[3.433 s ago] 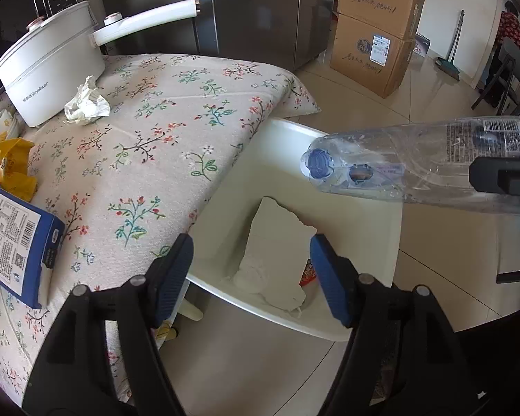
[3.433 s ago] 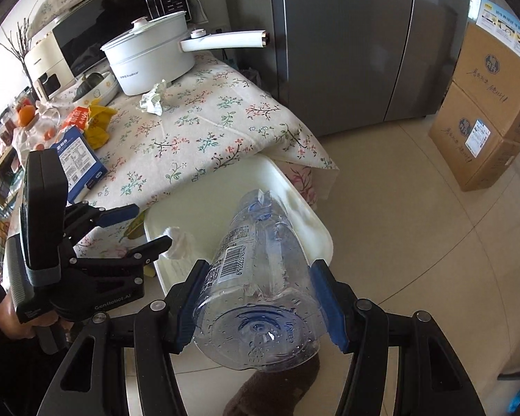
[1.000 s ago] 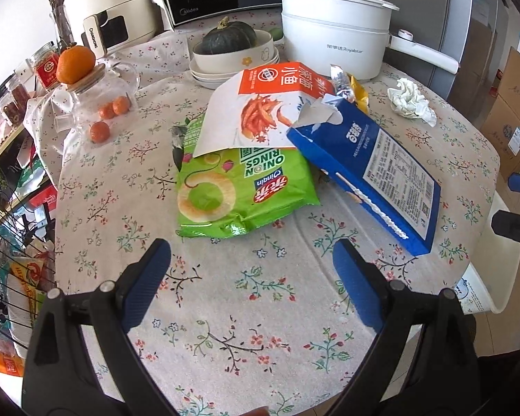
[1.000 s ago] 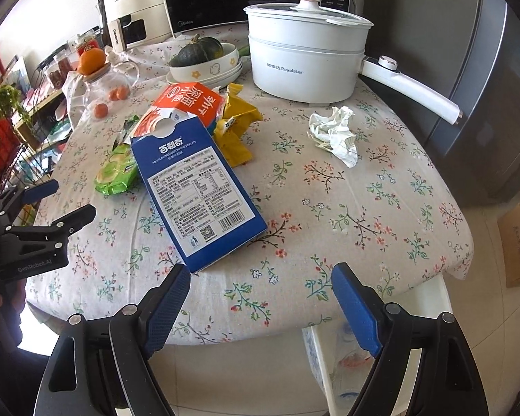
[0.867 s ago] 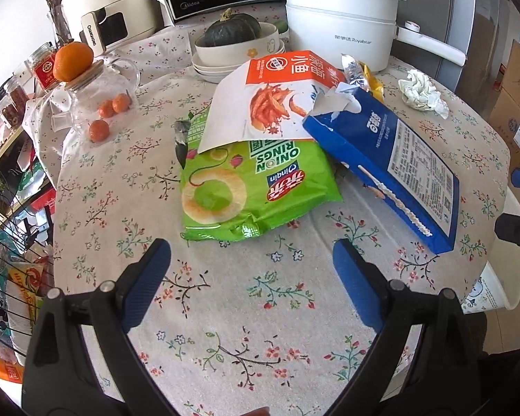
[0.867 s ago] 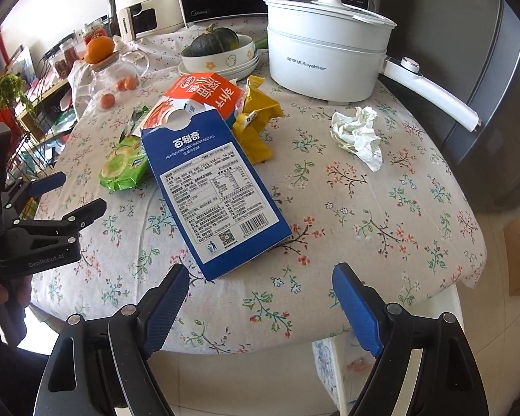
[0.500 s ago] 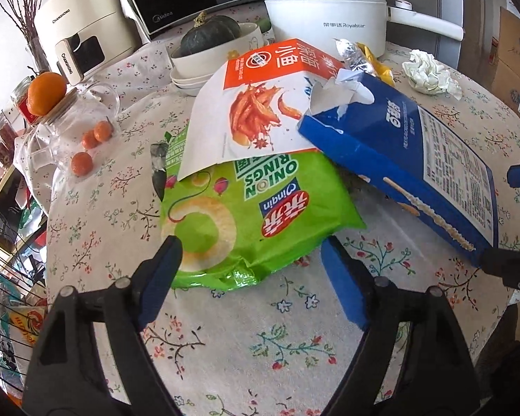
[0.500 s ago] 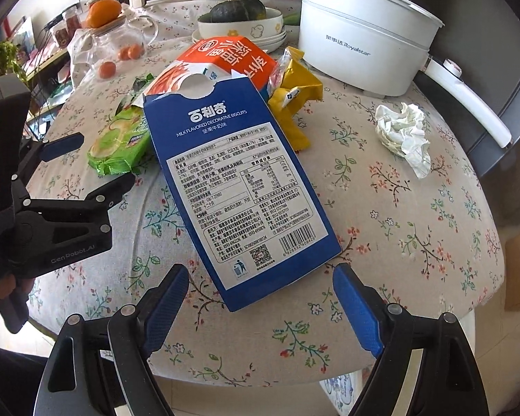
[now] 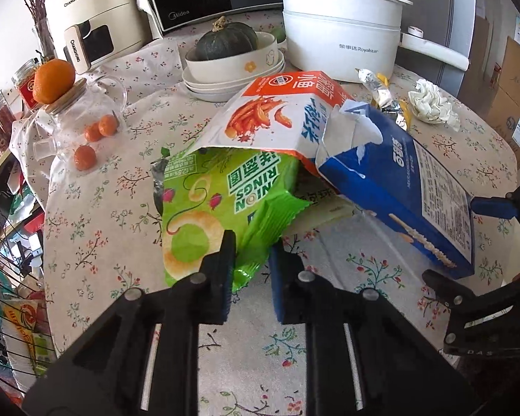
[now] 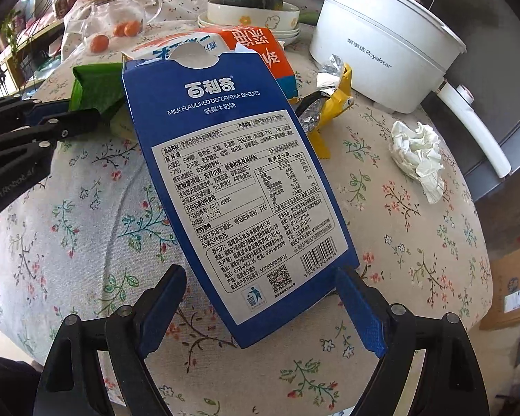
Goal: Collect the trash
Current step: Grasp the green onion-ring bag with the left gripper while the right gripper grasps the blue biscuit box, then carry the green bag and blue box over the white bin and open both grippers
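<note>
While the left tongs (image 9: 251, 260) close on the near corner of the green snack bag (image 9: 211, 208) lying on the counter (image 9: 329, 357), the wide-open, empty right tongs (image 10: 260, 301) straddle the blue biscuit box (image 10: 239, 180). Next, each likely needs lifting clear; the orange bag (image 9: 284, 114) overlaps both, and crumpled paper (image 10: 416, 156) waits far right.

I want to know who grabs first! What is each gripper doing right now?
Left gripper: jaws closing on the corner of the green onion rings bag.
Right gripper: jaws open, either side of the blue biscuit box, not gripping.
</note>
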Demonstrator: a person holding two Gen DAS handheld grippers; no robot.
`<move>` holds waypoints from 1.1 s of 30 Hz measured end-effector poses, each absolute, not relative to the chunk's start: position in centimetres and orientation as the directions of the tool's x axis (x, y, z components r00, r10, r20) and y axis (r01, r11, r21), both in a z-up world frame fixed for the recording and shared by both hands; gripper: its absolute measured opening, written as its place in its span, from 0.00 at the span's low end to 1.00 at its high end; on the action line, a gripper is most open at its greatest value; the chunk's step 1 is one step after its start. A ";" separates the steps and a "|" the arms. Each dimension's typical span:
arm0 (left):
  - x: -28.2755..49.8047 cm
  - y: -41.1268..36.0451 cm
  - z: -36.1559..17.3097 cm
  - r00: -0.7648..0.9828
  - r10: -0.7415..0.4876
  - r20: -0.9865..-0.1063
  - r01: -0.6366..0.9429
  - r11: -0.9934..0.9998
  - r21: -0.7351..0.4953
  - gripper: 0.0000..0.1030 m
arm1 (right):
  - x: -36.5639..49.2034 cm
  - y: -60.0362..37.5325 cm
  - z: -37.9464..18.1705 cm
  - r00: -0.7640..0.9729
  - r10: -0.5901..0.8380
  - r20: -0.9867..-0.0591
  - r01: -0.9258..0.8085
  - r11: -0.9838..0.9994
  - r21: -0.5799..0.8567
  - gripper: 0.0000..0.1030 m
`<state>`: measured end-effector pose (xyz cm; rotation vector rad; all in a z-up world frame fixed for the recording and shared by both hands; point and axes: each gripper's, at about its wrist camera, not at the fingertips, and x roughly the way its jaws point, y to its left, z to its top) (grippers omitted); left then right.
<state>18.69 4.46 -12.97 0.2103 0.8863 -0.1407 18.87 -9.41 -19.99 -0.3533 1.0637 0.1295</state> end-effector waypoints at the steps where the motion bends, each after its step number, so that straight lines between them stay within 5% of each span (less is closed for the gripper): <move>1: 18.5 4.6 -12.6 0.623 -0.043 -0.781 0.207 0.972 0.112 0.18 | 18.9 -9.4 -20.1 0.489 -0.070 -0.869 -0.268 0.936 -0.227 0.87; 5: 17.9 5.5 -11.3 0.614 -0.068 -0.786 0.192 0.979 0.065 0.11 | 19.1 -9.5 -20.1 0.511 -0.092 -0.855 -0.239 0.940 -0.244 0.83; 13: 16.2 7.4 -8.9 0.586 -0.146 -0.797 0.132 0.988 -0.084 0.10 | 18.8 -10.8 -17.2 0.569 -0.052 -0.821 -0.214 0.955 -0.208 0.46; 19: 14.8 8.3 -7.6 0.580 -0.216 -0.785 0.112 0.976 -0.186 0.09 | 17.9 -13.1 -13.9 0.580 0.034 -0.814 -0.184 0.979 -0.090 0.26; 33: 12.4 6.2 -5.0 0.559 -0.402 -0.725 0.241 0.916 -0.322 0.07 | 14.8 -17.3 -10.3 0.580 0.135 -0.804 -0.191 0.981 0.026 0.23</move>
